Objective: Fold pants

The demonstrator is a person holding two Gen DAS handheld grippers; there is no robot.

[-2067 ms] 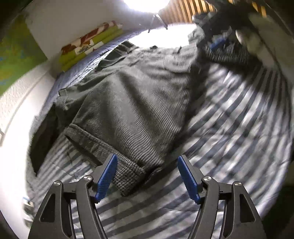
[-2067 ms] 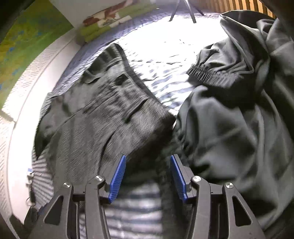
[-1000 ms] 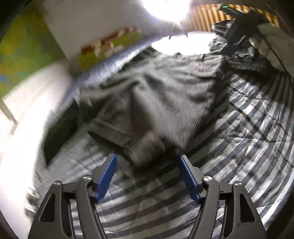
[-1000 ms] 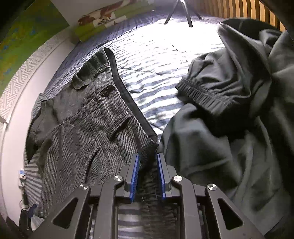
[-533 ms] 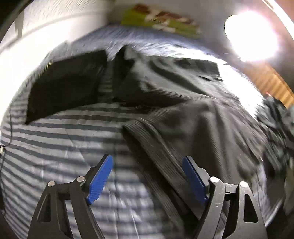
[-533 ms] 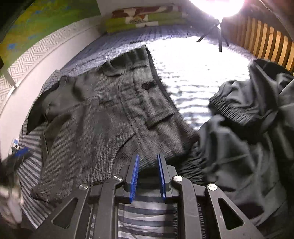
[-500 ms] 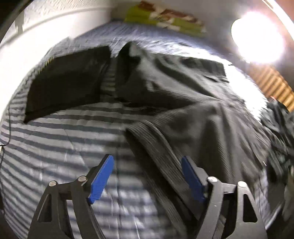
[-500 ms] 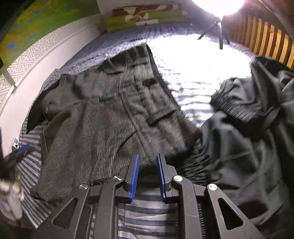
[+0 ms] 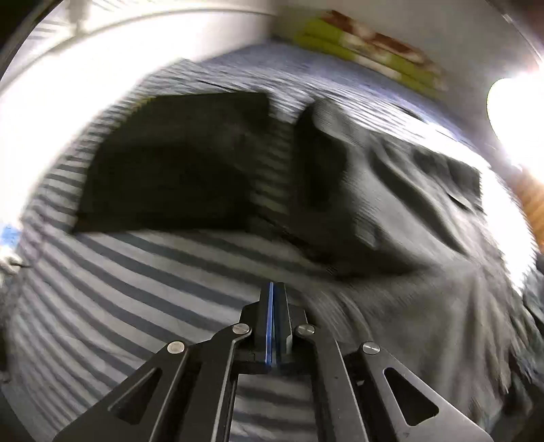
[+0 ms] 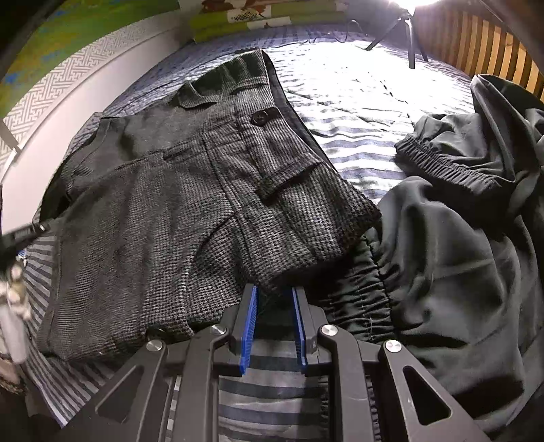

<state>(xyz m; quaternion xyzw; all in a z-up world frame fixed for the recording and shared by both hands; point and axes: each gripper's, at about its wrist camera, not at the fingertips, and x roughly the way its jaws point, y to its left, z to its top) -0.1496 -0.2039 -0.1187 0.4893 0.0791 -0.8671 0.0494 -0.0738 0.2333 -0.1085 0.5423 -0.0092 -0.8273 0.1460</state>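
Grey checked pants (image 10: 204, 204) lie spread on the striped bedspread (image 10: 357, 102), waistband and button toward the far side. My right gripper (image 10: 273, 299) is shut on their near waistband corner, and dark cloth fills the narrow gap between the blue pads. In the blurred left wrist view the pants (image 9: 408, 221) rise to the right. My left gripper (image 9: 273, 292) is shut with its pads pressed together just left of the leg's hem, and no cloth shows between them. The left gripper (image 10: 13, 265) also appears as a blur at the far left of the right wrist view.
A crumpled black garment (image 10: 459, 255) with an elastic waistband lies right of the pants, touching them. A flat black folded item (image 9: 170, 163) lies left of the pants. Green cushions (image 10: 265, 17), a tripod (image 10: 408, 34) and wooden slats (image 10: 476, 40) stand at the far side. A white wall (image 10: 51, 112) borders the left.
My left gripper has gone from wide open over the leg's hem to fully shut, and has swung left. My right gripper stays shut on the waistband corner.
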